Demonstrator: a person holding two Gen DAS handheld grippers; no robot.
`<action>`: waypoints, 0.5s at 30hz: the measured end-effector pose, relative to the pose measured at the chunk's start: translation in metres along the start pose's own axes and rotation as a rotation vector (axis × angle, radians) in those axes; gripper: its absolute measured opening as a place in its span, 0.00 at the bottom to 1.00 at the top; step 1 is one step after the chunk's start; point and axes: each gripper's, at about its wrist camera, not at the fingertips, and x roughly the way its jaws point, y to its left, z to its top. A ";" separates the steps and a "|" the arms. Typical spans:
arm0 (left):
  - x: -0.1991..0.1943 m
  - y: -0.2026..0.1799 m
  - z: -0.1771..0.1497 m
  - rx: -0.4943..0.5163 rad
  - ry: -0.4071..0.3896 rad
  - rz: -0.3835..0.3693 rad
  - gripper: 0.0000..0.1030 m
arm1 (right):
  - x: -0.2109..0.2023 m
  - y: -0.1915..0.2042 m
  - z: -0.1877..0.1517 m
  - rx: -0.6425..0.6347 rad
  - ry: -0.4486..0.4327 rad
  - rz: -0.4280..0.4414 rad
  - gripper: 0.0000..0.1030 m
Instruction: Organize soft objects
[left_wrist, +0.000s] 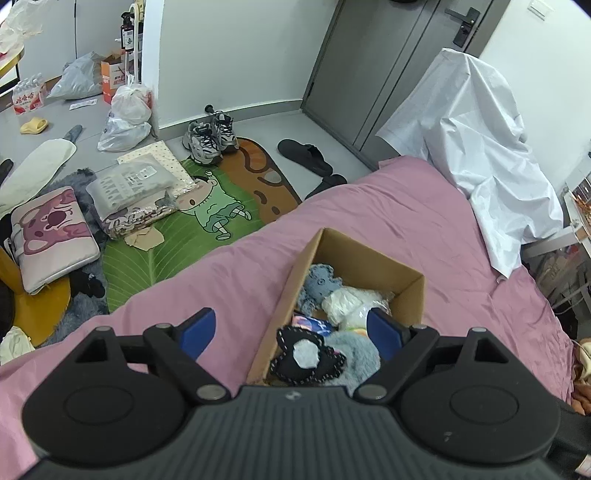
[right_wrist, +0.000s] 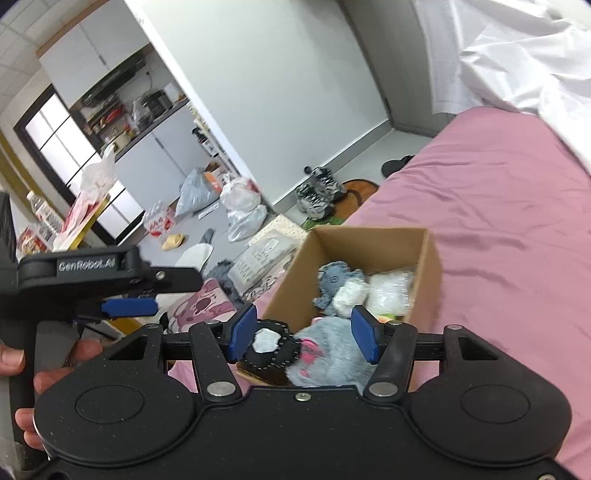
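Both tools empty from what I see. Left tool (left_wrist: 291, 332) has its blue pads spread wide, nothing between them; it hangs over the near-left edge of the open brown cardboard box (left_wrist: 373, 262). Right tool (right_wrist: 304, 338) is also spread apart, nothing clamped, hovering above the near end of the same box (right_wrist: 369, 240).

The box sits on the pink bedsheet (left_wrist: 424, 221), near the bed's floor-side edge. Inside it:
- black felt toy with white stitching and a white patch (left_wrist: 306, 356), at the near end, draped over the near-left wall
- pale grey-blue fluffy plush (left_wrist: 354, 354) just beside it, near end; from the right wrist view I see pink spots on it (right_wrist: 332, 354)
- blue-grey knitted plush with a face (left_wrist: 319, 282) toward the far-left side
- white soft bundle in clear wrap (left_wrist: 347, 302) touching the knitted plush, mid box
- something blue and orange (left_wrist: 314, 325) partly buried between them, can't identify it

In the right wrist view the left tool (right_wrist: 127, 308) shows side-on at the left, held in a bare hand (right_wrist: 48, 365).

White sheet (left_wrist: 476, 155) is draped over something at the far end of the bed. On the floor: green leaf-pattern cartoon rug (left_wrist: 177, 251), pair of grey sneakers (left_wrist: 210, 138).
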 end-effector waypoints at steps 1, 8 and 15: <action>-0.002 -0.002 -0.002 0.005 0.002 -0.004 0.85 | -0.004 -0.002 0.000 0.002 -0.006 -0.008 0.55; -0.021 -0.021 -0.019 0.060 -0.007 -0.010 0.87 | -0.031 -0.012 -0.008 0.028 -0.040 -0.056 0.81; -0.037 -0.039 -0.039 0.120 -0.028 -0.043 0.93 | -0.063 -0.022 -0.028 0.044 -0.086 -0.107 0.95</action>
